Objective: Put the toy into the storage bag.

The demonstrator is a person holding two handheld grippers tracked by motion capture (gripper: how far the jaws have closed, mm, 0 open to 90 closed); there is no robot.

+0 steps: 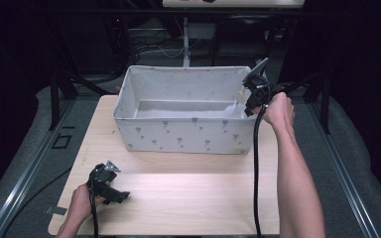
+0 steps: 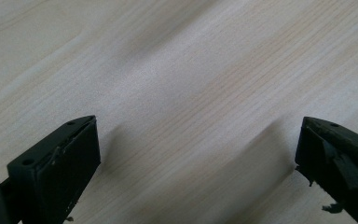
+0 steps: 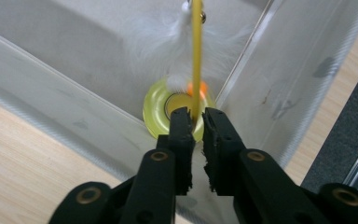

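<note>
On the pale wooden table (image 1: pixel 188 183) stood a large rectangular fabric bin (image 1: pixel 183 133), light grey with small dark tree-like prints, set towards the far edge and open at the top. At its right-hand corner the person's right hand (image 1: pixel 279 110) held the right gripper (image 3: pixel 196 116) above the rim, pointing down into the bin. In the right gripper view its jaws stood narrow, with a thin yellow stick (image 3: pixel 196 60) running up from between the tips; the gap showed a little slack beside the stick, and I could not tell whether the pads still pressed on it. The stick belonged to a cat-teaser toy: a tuft of white feathers (image 3: pixel 168 44) near its far end lay against the inside corner of the bin, and below it sat a round yellow ring-shaped base (image 3: pixel 161 109) with a small orange piece (image 3: pixel 196 88) at its middle. Near the front left of the table, well apart from the bin, the left hand (image 1: pixel 82 203) held the left gripper (image 2: pixel 198 154) low over bare wood, its jaws wide with nothing between them.
</note>
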